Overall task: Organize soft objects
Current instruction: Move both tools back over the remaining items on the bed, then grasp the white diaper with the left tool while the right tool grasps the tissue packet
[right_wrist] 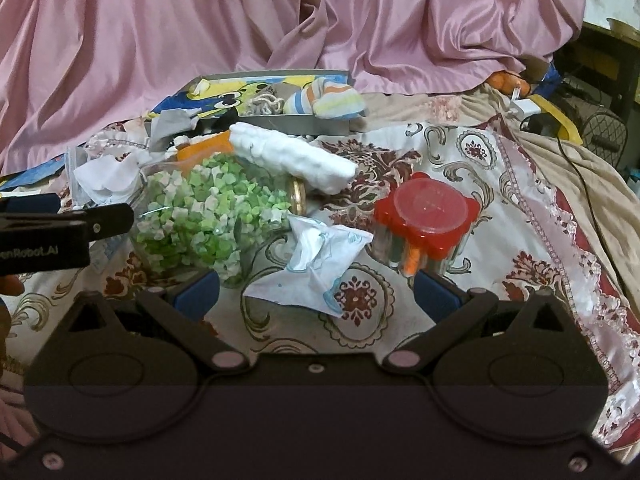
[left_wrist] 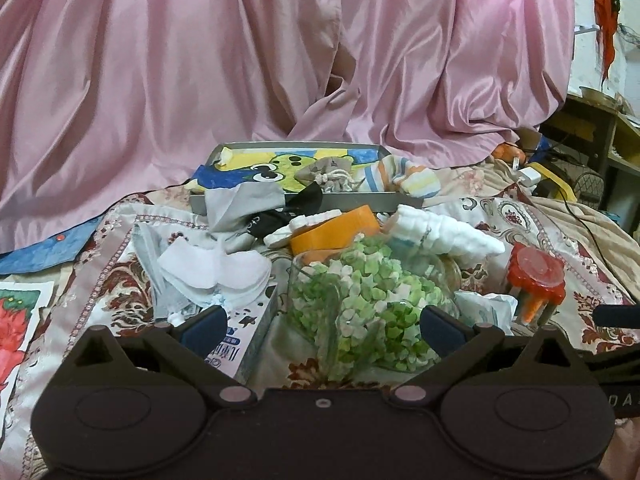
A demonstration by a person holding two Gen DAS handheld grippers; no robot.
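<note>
The soft things lie scattered around a clear jar [left_wrist: 360, 304] of green and white paper stars, which rests on its side on a patterned bedspread [right_wrist: 500, 184]. A rolled white towel [right_wrist: 292, 156] lies just behind the jar, touching its far side, and a crumpled white wrapper with blue print [right_wrist: 320, 264] sits just in front of the jar's mouth. White cotton pads [left_wrist: 216, 268] rest beside the jar, on a pile of tissue and plastic. Behind the jar an orange tape roll [left_wrist: 336, 232] stands between it and a grey tray [left_wrist: 304, 202]; inside the tray are a striped baby sock [right_wrist: 328, 98] and a small drawstring pouch [left_wrist: 328, 174], while a grey cloth [left_wrist: 244, 204] hangs over its front wall. A red-lidded container [right_wrist: 424, 216] stands near the jar's mouth, past the wrapper. Pink satin drapery [left_wrist: 200, 60] closes off everything behind the tray.

The left gripper [left_wrist: 320, 324] hangs with its blue-padded jaws wide apart, straddling the jar and holding nothing. The right gripper [right_wrist: 316, 292] is equally wide and empty, its jaws flanking the wrapper
</note>
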